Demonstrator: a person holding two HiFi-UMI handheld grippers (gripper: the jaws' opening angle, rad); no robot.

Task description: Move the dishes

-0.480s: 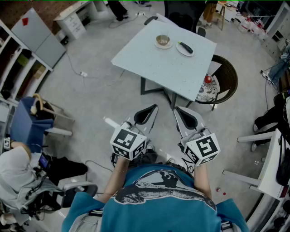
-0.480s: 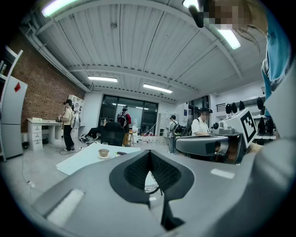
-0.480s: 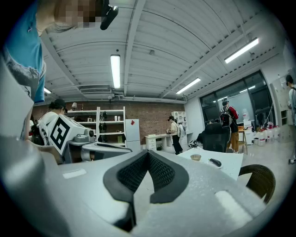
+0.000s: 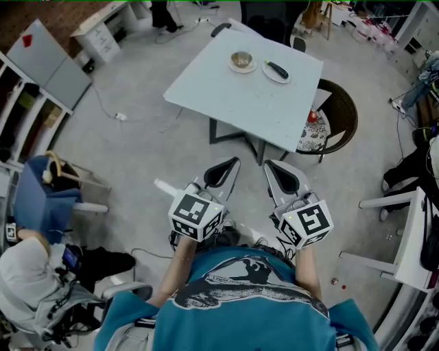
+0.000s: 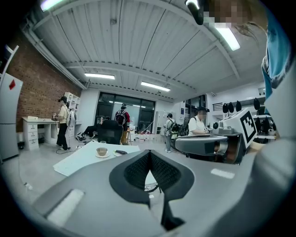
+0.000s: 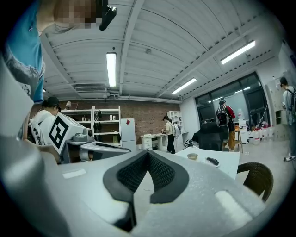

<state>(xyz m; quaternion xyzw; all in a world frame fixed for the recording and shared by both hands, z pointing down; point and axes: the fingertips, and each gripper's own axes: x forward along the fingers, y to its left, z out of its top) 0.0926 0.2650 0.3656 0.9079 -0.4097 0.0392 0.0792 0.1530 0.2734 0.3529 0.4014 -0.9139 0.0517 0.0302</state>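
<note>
Black-and-white marker cubes (image 4: pixel 197 216) — left claw (image 4: pixel 234 162), right claw (image 4: pixel 268 164) shut.

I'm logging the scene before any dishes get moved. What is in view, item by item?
table: one, pale blue-white, upper centre of the head view
bowl: one, tan, on the table's far side
saucer: one, white, under the bowl
plate: one, white, right of the bowl
dark object: one, black, lying on the plate; too small to identify
wicker chair: one, brown, at the table's right corner
office chair: one, black, beyond the table
seated person: one, in white, lower left
left gripper: one, grey, jaws shut, empty, short of the table
right gripper: one, grey, jaws shut, empty, beside the left one
</note>
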